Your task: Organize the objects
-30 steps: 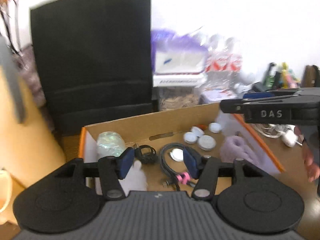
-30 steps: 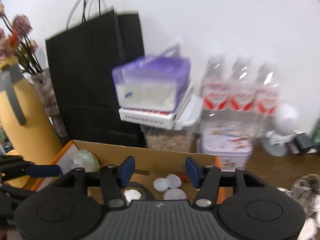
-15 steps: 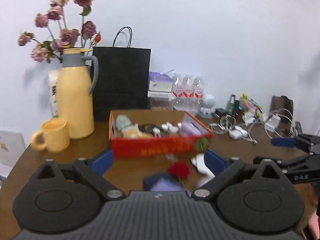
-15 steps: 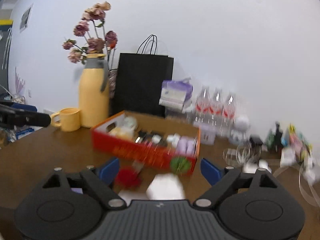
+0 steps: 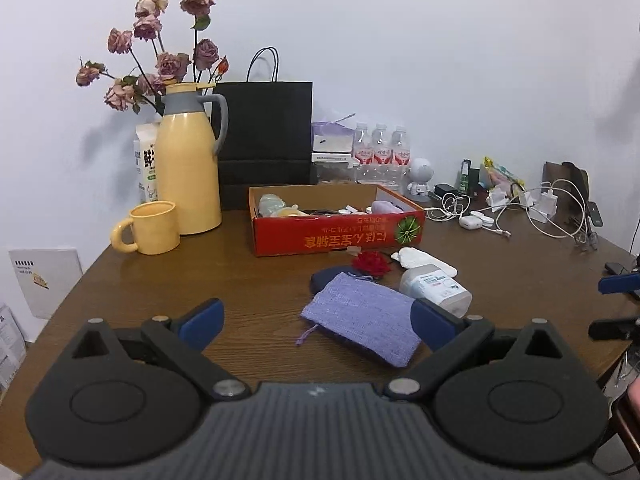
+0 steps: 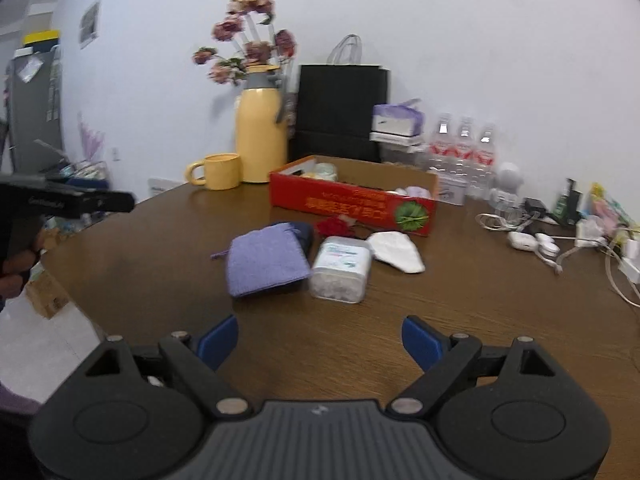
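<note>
Both tongs hang spread wide and grasp nothing: the left gripper (image 5: 316, 318) and the right gripper (image 6: 320, 338) above the brown wooden table (image 6: 480, 300). Before them lie a lilac knitted pouch (image 5: 360, 316), a clear plastic tub with white lid (image 6: 340, 268), a red fabric flower (image 5: 370, 263), perhaps a white cloth (image 6: 396, 250), just beside the red cardboard box (image 5: 336, 236).

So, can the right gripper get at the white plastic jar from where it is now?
Probably yes. The right gripper is open, and only bare table lies between it and the white plastic jar; the purple pouch sits beside the jar.
</note>
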Available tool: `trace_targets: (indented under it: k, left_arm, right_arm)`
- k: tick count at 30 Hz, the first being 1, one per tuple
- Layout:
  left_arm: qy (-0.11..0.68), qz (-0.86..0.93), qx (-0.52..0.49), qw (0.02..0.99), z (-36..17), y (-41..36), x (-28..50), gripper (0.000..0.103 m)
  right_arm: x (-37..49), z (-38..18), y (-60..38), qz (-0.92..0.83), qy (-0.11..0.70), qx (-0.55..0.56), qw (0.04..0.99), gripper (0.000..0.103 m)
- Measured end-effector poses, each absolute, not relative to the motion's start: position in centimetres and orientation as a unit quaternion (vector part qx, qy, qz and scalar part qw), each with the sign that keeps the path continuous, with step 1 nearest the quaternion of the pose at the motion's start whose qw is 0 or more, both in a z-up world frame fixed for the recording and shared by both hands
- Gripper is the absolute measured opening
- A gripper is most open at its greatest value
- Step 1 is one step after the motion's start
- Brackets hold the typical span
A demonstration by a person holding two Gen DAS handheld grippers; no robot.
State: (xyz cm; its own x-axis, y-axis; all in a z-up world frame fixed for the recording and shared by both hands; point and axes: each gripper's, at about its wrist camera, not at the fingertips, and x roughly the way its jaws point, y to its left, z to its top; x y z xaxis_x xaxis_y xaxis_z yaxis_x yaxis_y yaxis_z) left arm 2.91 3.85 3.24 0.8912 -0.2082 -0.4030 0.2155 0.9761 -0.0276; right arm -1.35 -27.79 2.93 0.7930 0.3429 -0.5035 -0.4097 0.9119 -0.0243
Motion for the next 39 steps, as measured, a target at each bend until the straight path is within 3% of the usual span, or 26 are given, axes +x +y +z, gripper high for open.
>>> trace_targets:
  k: [5, 8, 10, 14, 15, 16, 21, 23, 25, 28, 30, 33, 39]
  left_arm:
    - [0.221, -0.109, 0.01, 0.969, 1.7, 2.4, 6.6, 0.101]
    - [0.219, -0.133, 0.024, 0.966, 1.2, 1.0, 11.2, 0.087]
    - [0.224, -0.159, 0.036, 0.961, 1.2, 0.0, 15.5, 0.071]
    - [0.26, -0.205, 0.072, 0.941, 0.1, -3.1, 25.8, 0.065]
    - [0.279, -0.209, 0.084, 0.934, -0.5, -4.0, 28.4, 0.059]
    - [0.296, -0.206, 0.091, 0.928, -1.2, -4.8, 30.5, 0.052]
    - [0.346, -0.22, 0.087, 0.908, -4.6, -7.5, 37.2, 0.05]
    - [0.356, -0.231, 0.068, 0.903, -5.5, -7.6, 38.4, 0.044]
    - [0.369, -0.237, 0.055, 0.897, -6.2, -7.7, 39.0, 0.009]
    - [0.37, -0.24, 0.05, 0.896, -6.7, -7.5, 39.0, 0.005]
    - [0.356, -0.237, 0.051, 0.902, -6.1, -7.2, 38.4, 0.005]
    - [0.33, -0.223, 0.038, 0.917, -4.5, -6.3, 37.0, 0.005]
    - [0.277, -0.179, -0.001, 0.944, 0.2, -3.2, 30.3, 0.005]
  right_arm:
    - [1.8, 2.4, -28.5, 0.154, 0.241, -0.037, 0.958, 0.087]
    - [5.6, 1.6, -28.1, 0.127, 0.247, -0.041, 0.96, 0.083]
    - [8.5, 1.3, -27.4, 0.122, 0.25, -0.053, 0.959, 0.076]
    - [16.3, 1.1, -25.4, 0.156, 0.237, -0.086, 0.955, 0.054]
    - [18.3, 0.9, -25.0, 0.163, 0.241, -0.089, 0.953, 0.049]
    - [20.7, 0.7, -24.6, 0.17, 0.251, -0.093, 0.948, 0.046]
    - [31.3, -2.0, -21.8, 0.191, 0.301, -0.123, 0.926, 0.04]
    - [34.0, -3.6, -20.5, 0.205, 0.319, -0.142, 0.914, 0.04]
    - [35.5, -5.0, -19.4, 0.212, 0.33, -0.16, 0.906, 0.033]
    - [36.2, -6.3, -19.0, 0.222, 0.325, -0.154, 0.906, 0.028]
    - [36.6, -6.4, -19.6, 0.242, 0.339, -0.104, 0.903, 0.004]
    - [36.0, -6.2, -19.3, 0.232, 0.347, -0.103, 0.903, 0.0]
    - [32.5, -1.8, -20.3, 0.2, 0.275, -0.09, 0.936, 0.0]
